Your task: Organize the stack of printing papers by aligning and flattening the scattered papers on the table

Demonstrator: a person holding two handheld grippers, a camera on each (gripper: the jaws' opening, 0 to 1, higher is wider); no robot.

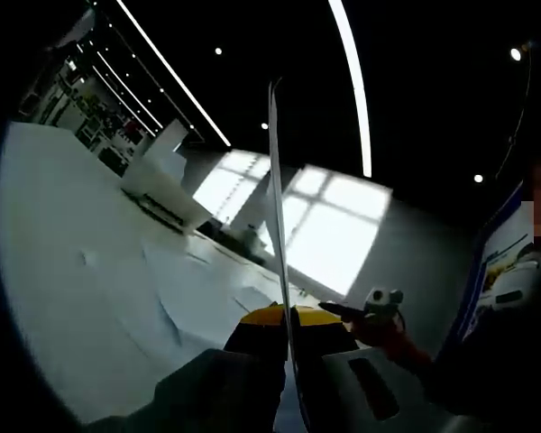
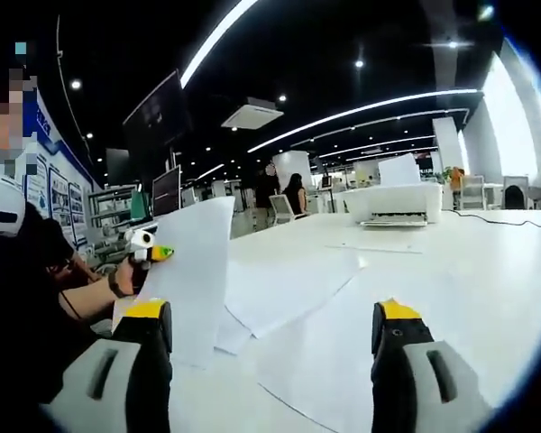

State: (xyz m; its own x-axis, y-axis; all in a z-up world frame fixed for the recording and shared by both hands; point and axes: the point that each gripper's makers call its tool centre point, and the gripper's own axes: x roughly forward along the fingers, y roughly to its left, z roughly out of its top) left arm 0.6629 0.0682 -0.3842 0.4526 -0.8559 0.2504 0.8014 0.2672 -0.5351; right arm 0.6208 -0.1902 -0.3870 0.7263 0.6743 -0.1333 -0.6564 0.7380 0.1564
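Left claw (image 1: 287, 329) pinching one paper sheet (image 1: 277, 225) upright, edge-on; right claw (image 2: 275, 329) spread, empty. Other sheets (image 2: 288, 289) scattered on tabletop (image 2: 487, 271). Probably best: lower sheet flat, square onto them.

Dim room under bright ceiling light strips (image 2: 361, 113). Window (image 1: 329, 221) glare washes out the left gripper view; the table (image 2: 487, 271) gleams white beneath the strips. Edges curve heavily.
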